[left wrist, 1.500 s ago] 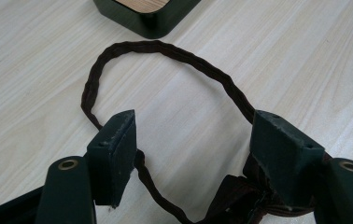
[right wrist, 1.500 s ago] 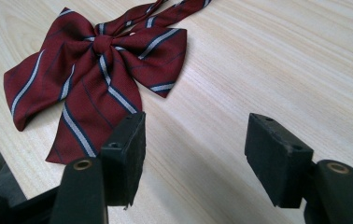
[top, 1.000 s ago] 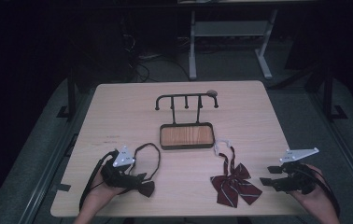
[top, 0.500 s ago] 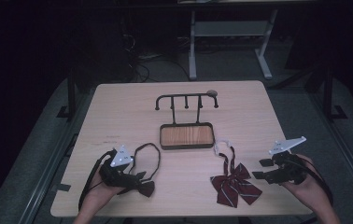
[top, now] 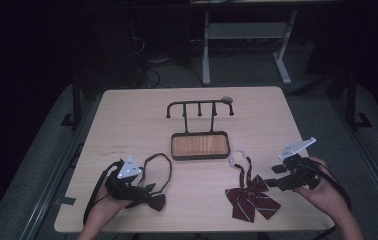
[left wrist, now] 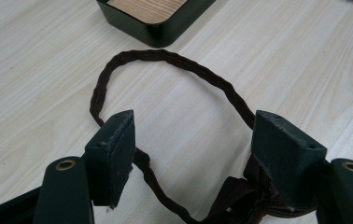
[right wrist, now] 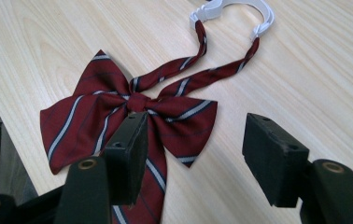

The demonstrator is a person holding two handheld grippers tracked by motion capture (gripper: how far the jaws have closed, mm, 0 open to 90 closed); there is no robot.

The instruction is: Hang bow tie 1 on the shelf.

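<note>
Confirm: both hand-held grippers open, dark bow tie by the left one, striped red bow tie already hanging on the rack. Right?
Not quite. The striped red bow tie lies flat on the table, in front of the rack, not hanging on it; the high view shows this. The rest holds: left hand-held gripper and right hand-held gripper are open, and the dark bow tie is by the left one.

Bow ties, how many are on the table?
2. A dark bow tie lies front left, under the left gripper. A striped red bow tie lies front right, beside the right gripper. Both lie in front of the rack. None looks hidden.
</note>
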